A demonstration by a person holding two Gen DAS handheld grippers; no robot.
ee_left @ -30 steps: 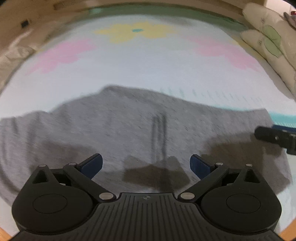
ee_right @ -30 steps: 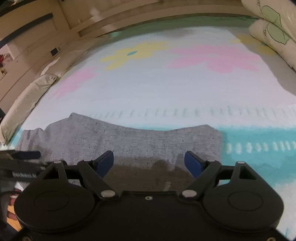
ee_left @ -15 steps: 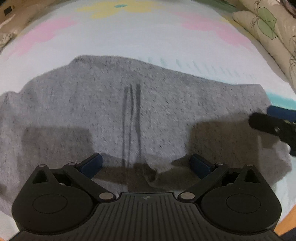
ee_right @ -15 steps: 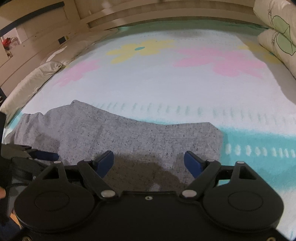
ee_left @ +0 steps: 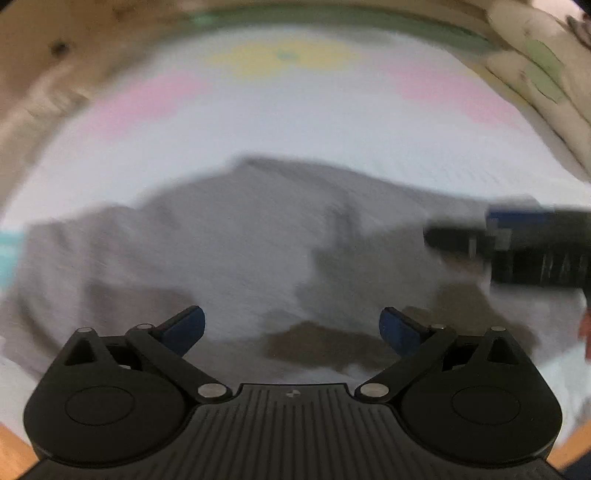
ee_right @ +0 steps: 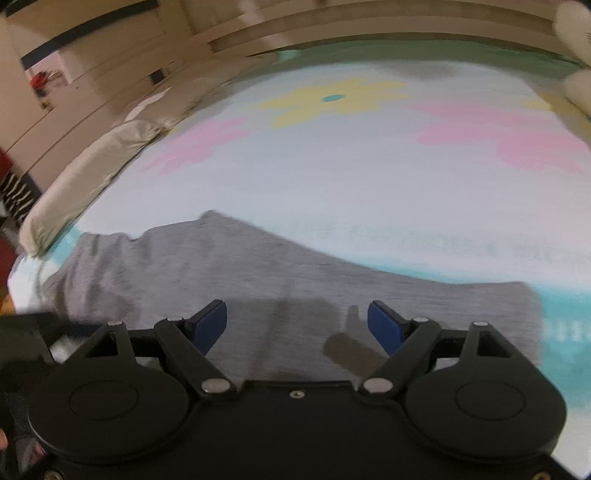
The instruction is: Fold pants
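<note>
Grey pants (ee_left: 236,243) lie flat across the near part of a flowered bed sheet (ee_left: 295,125); the right wrist view shows the same grey pants (ee_right: 280,273) stretching from left to right. My left gripper (ee_left: 291,328) hovers open above the cloth with nothing between its blue pads. My right gripper (ee_right: 296,323) is also open and empty over the pants. The right gripper's black body (ee_left: 517,251) juts in from the right of the left wrist view. Both views are blurred.
Pillows (ee_left: 535,70) with green leaf prints are stacked at the far right. A long pale bolster (ee_right: 85,184) lies along the bed's left side, with a wooden bed frame (ee_right: 332,33) behind. The bed's wooden edge (ee_left: 14,450) is close below the grippers.
Both grippers have shifted over the pants, and the views have gone blurry. The right gripper reaches further into the left wrist view. Neither has taken hold of the cloth.
</note>
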